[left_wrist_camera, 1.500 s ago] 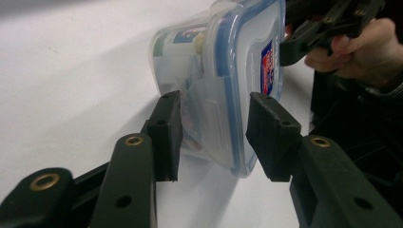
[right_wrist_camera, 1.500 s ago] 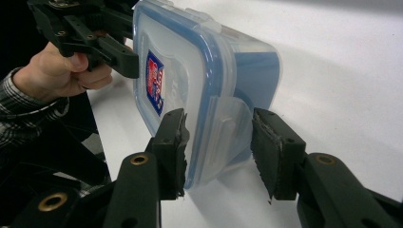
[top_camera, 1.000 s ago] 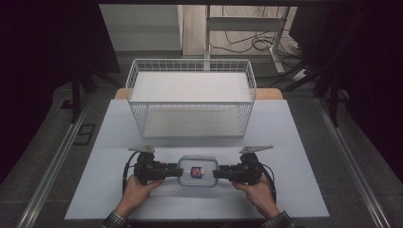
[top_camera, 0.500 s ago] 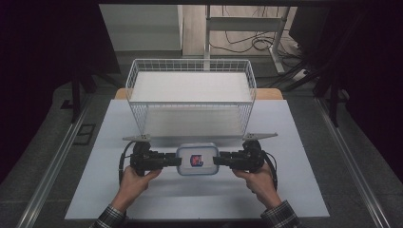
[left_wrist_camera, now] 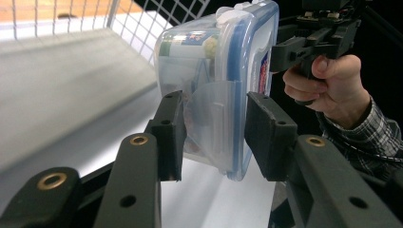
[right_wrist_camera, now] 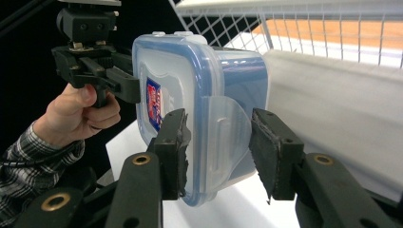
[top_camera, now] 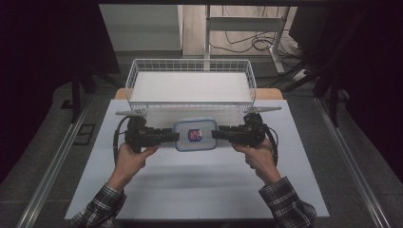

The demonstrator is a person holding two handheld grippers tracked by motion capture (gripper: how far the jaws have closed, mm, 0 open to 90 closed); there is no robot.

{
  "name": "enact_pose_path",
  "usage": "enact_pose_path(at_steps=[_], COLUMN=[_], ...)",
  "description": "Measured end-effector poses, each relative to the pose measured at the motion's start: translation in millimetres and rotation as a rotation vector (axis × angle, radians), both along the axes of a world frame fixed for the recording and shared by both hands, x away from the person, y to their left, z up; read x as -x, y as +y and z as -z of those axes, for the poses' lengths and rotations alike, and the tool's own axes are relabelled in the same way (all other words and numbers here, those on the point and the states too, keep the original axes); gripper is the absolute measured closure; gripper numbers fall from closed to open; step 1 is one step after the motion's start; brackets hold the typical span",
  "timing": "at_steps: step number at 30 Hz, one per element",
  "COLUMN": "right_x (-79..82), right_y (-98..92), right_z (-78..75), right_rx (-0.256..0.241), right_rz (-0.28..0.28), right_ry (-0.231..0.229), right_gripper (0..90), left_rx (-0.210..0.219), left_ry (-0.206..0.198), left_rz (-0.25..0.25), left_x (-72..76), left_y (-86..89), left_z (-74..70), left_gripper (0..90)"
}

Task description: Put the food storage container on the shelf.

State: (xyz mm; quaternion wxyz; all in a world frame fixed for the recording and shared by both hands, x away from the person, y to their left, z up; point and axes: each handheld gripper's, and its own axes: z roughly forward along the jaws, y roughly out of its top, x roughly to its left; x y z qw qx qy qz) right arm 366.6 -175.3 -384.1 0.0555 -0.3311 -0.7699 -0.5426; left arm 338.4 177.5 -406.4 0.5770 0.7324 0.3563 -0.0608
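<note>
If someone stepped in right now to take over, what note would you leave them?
Left tongs: clamped on one side flap of the lidded food box.
Right tongs: clamped on the opposite flap.
Box: held between both, lid on, above the white table, just in front of the wire basket.
Done: box gripped and lifted.
Left: probably carry it over the rim and set it in the basket, then release.

Background items on and around the desk

White wire basket (top_camera: 190, 71) stands at the far edge of the white desk (top_camera: 199, 190); grey floor (top_camera: 47, 142) on both sides, cables (top_camera: 247, 45) lying behind.
</note>
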Motion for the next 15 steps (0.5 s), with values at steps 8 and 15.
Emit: enact_pose_path(at_steps=[8, 15], right_x=[-15.9, -31.9], right_y=[5.5, 9.0], right_z=[-23.2, -44.9], right_rx=[-0.007, -0.009], right_rz=[0.017, 0.023], right_ry=[-0.019, -0.042], right_gripper=[57.0, 57.0], left_rx=[0.017, 0.021], left_ry=[-0.015, -0.038], left_rz=[-0.017, -0.020], left_x=[-14.7, -31.5], left_y=[4.1, 7.1], left_z=[-19.4, -39.9], left_gripper=[59.6, 59.6])
